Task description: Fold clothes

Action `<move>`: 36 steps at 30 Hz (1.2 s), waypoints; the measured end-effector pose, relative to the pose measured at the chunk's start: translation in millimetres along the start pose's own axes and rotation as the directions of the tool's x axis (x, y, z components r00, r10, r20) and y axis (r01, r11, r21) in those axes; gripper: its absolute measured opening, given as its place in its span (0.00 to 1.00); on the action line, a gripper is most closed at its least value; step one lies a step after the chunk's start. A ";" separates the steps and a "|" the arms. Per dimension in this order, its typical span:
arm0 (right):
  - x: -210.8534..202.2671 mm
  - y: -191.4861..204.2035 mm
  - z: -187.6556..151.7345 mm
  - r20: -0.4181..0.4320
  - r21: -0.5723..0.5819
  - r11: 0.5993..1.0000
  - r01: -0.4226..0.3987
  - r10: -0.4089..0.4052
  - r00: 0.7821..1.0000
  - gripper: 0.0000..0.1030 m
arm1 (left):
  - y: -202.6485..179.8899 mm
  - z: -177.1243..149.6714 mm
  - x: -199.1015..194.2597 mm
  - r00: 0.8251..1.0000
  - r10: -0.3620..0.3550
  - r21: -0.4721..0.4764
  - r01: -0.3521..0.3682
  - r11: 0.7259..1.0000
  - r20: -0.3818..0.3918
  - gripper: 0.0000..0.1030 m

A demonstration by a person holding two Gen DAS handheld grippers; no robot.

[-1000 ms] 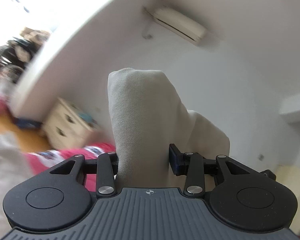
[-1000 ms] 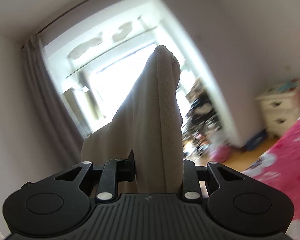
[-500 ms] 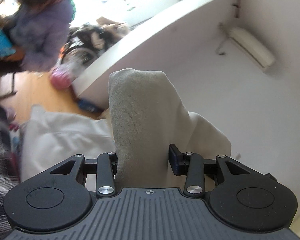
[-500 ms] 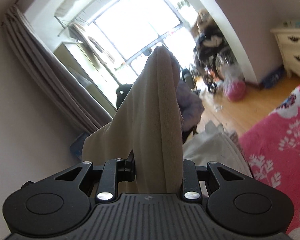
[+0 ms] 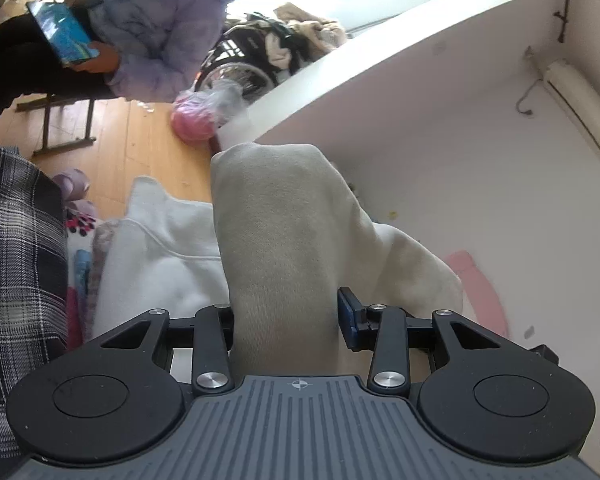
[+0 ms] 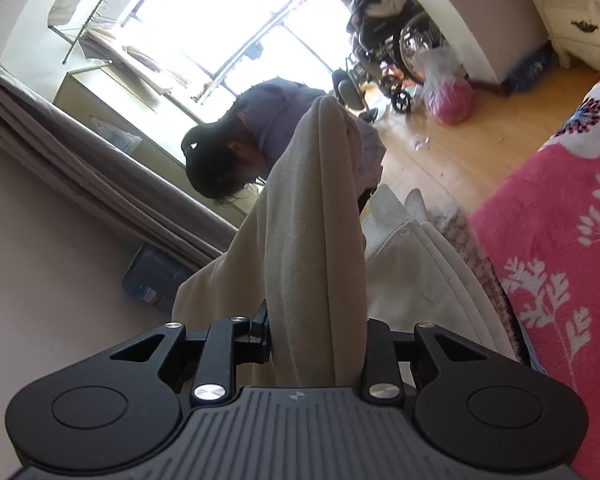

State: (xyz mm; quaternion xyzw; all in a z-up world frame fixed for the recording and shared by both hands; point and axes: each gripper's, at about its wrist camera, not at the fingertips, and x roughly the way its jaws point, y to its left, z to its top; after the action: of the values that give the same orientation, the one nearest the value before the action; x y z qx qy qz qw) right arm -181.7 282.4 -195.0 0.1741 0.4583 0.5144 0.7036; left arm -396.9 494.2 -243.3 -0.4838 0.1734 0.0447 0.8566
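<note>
A beige garment (image 5: 284,240) is clamped between the jaws of the left gripper (image 5: 286,320) at frame centre; in the right wrist view the same cloth (image 6: 312,220) is pinched by the right gripper (image 6: 318,336). A white garment (image 5: 160,256) is seen lower left, a pink blanket (image 6: 560,240) at right.

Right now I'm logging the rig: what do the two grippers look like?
Both match. The left gripper and right gripper have a grey ribbed body, two round black discs, black linkage arms with silver screws and dark fingers. A small crosshair mark sits on the body.
</note>
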 end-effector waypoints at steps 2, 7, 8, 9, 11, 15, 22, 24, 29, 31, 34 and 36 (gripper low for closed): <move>8.4 -5.5 5.4 -0.023 0.020 1.000 -0.009 0.010 1.000 0.29 | 6.8 5.1 4.3 1.000 0.013 -0.006 -0.013 1.000 -0.003 0.37; 24.9 -15.1 15.9 -0.066 0.074 0.997 -0.008 0.013 0.998 0.29 | 20.9 8.6 9.0 0.999 0.042 -0.048 -0.042 0.998 -0.009 0.37; 25.0 -14.4 17.1 -0.067 0.073 0.997 -0.012 0.017 0.998 0.29 | 20.7 9.2 7.9 0.999 0.040 -0.057 -0.041 0.998 -0.007 0.37; 27.2 -15.9 18.9 -0.073 0.072 0.997 -0.011 0.016 0.997 0.29 | 19.2 10.3 6.9 0.999 0.037 -0.050 -0.037 0.998 -0.001 0.37; 33.8 -21.1 22.8 -0.088 0.071 0.997 -0.003 0.009 0.996 0.29 | 17.0 12.1 5.3 1.000 0.029 -0.039 -0.029 0.999 0.010 0.37; 46.5 -33.6 27.3 -0.114 0.076 0.997 0.003 0.005 0.993 0.29 | 28.8 11.0 12.4 0.998 0.056 -0.064 -0.056 0.996 -0.012 0.37; 55.2 -37.7 30.1 -0.120 0.048 0.999 -0.004 0.010 0.993 0.29 | 24.8 10.7 3.6 0.998 0.050 -0.037 -0.049 0.998 0.027 0.37; 62.9 -42.0 31.2 -0.133 0.042 0.999 0.018 -0.012 0.991 0.31 | 30.9 11.8 7.8 0.997 0.072 -0.050 -0.072 0.996 0.010 0.38; 62.4 -76.5 28.8 -0.139 0.173 0.984 -0.046 0.071 0.988 0.55 | 37.6 15.4 9.0 0.991 0.122 -0.056 -0.125 0.991 -0.045 0.47; 49.4 -86.5 32.6 -0.087 0.218 0.974 -0.067 0.088 0.992 0.60 | 26.7 17.8 3.7 0.989 0.132 0.000 -0.132 0.991 -0.063 0.51; 20.9 -91.6 38.1 -0.013 0.229 0.972 -0.053 0.058 0.998 0.67 | 15.6 19.1 -1.8 0.985 0.155 0.054 -0.151 0.987 -0.078 0.52; 1.2 -94.2 41.7 0.035 0.233 0.972 -0.041 0.034 0.999 0.68 | 12.3 18.6 -5.0 0.982 0.168 0.062 -0.163 0.985 -0.083 0.52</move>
State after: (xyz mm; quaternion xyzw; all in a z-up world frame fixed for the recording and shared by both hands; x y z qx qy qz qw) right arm -94.2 254.3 -241.4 0.2721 0.5013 0.4674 0.6754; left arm -399.9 516.8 -242.8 -0.4454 0.2516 0.0895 0.8546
